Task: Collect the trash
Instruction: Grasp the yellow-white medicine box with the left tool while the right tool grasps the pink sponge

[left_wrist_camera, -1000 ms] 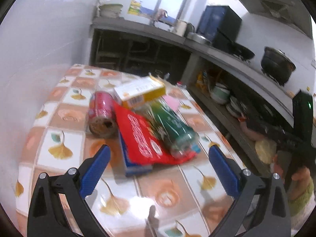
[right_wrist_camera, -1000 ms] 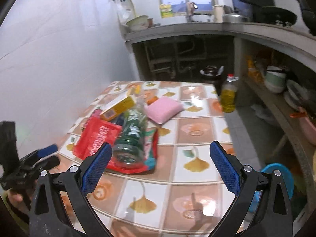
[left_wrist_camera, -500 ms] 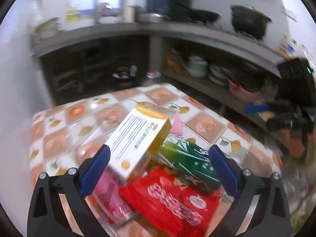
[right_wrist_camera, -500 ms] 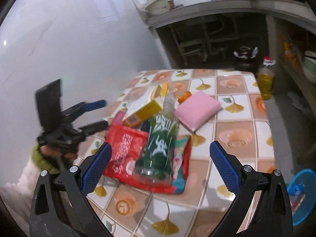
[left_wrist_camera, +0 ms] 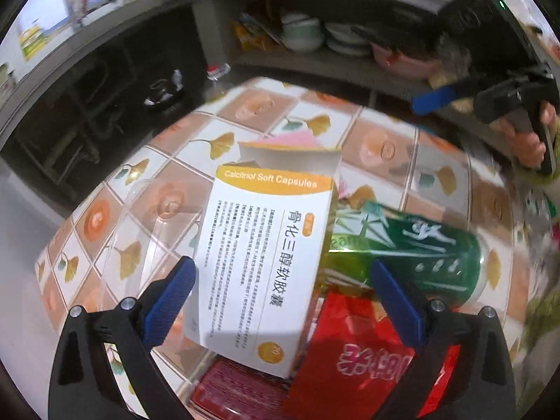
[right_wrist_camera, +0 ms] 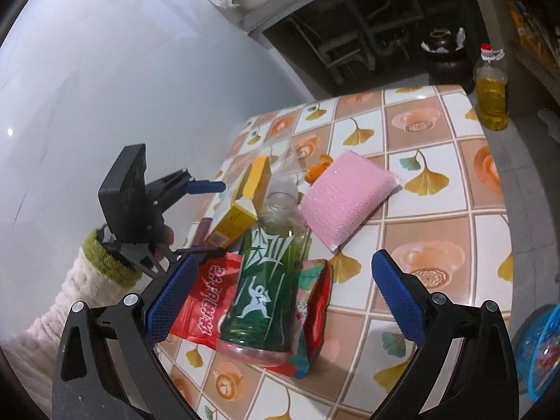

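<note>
A pile of trash lies on the tiled table [right_wrist_camera: 437, 161]. A white and yellow capsule box [left_wrist_camera: 266, 259] lies on top, also in the right wrist view [right_wrist_camera: 238, 217]. Beside it are a green plastic bottle [right_wrist_camera: 266, 287], a red snack bag [right_wrist_camera: 206, 301], a pink sponge pad [right_wrist_camera: 346, 196] and a red can [left_wrist_camera: 238, 388]. My left gripper [left_wrist_camera: 283, 301] is open, its fingers either side of the box, just above it. My right gripper [right_wrist_camera: 276, 297] is open, its fingers either side of the bottle's base, not touching.
An oil bottle [right_wrist_camera: 491, 94] stands on the floor past the table's far edge. A white wall [right_wrist_camera: 105, 70] runs along the table's left side. A blue basket [right_wrist_camera: 542, 346] is on the floor at right. Shelves with bowls [left_wrist_camera: 315, 35] are beyond the table.
My left gripper has swung around and closed in low over the capsule box. My right gripper has moved closer to the green bottle. Both stay open.
</note>
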